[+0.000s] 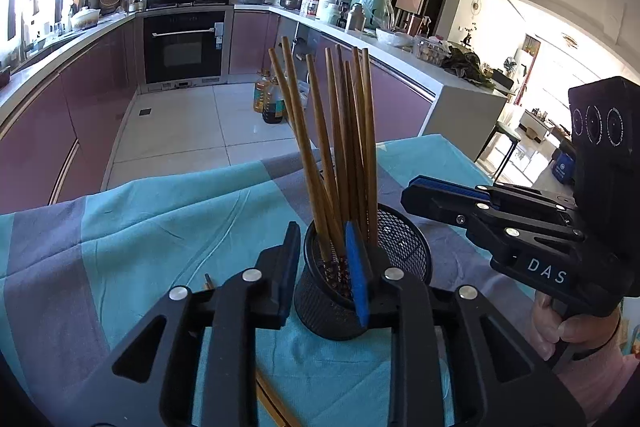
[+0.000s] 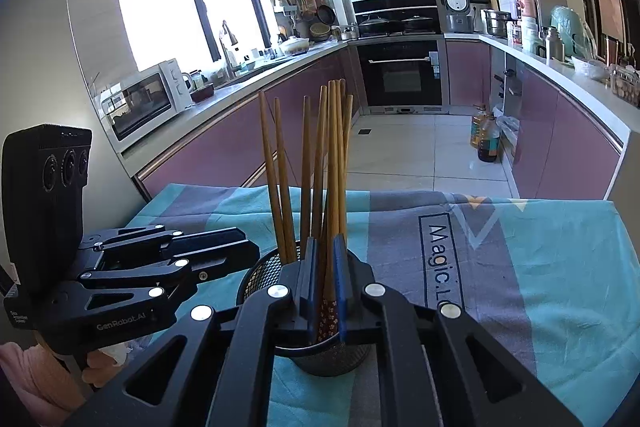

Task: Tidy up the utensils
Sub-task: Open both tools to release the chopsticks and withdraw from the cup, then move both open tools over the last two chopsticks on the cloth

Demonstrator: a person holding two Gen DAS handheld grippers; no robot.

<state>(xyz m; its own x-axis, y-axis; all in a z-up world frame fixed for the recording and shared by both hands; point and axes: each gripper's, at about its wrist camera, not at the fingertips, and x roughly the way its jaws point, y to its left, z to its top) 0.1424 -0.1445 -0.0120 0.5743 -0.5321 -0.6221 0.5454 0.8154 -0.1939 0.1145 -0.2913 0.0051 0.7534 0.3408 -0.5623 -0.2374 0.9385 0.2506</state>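
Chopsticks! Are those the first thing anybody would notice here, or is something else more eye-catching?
Yes: the brown chopsticks stand bunched in a black mesh cup on the blue-and-grey cloth, right in the middle. The left claw straddles the cup's near rim, and the right claw pinches a chopstick over the cup.

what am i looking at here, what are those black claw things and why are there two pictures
Each black claw is a hand-held gripper with a camera looking along its fingers, so there is one picture per hand. In the left hand's view, the left gripper straddles the near rim of a black mesh cup full of brown chopsticks. In the right hand's view, the right gripper is closed on chopsticks standing in that cup. The cup stands on a teal and grey cloth. More chopsticks lie on the cloth.
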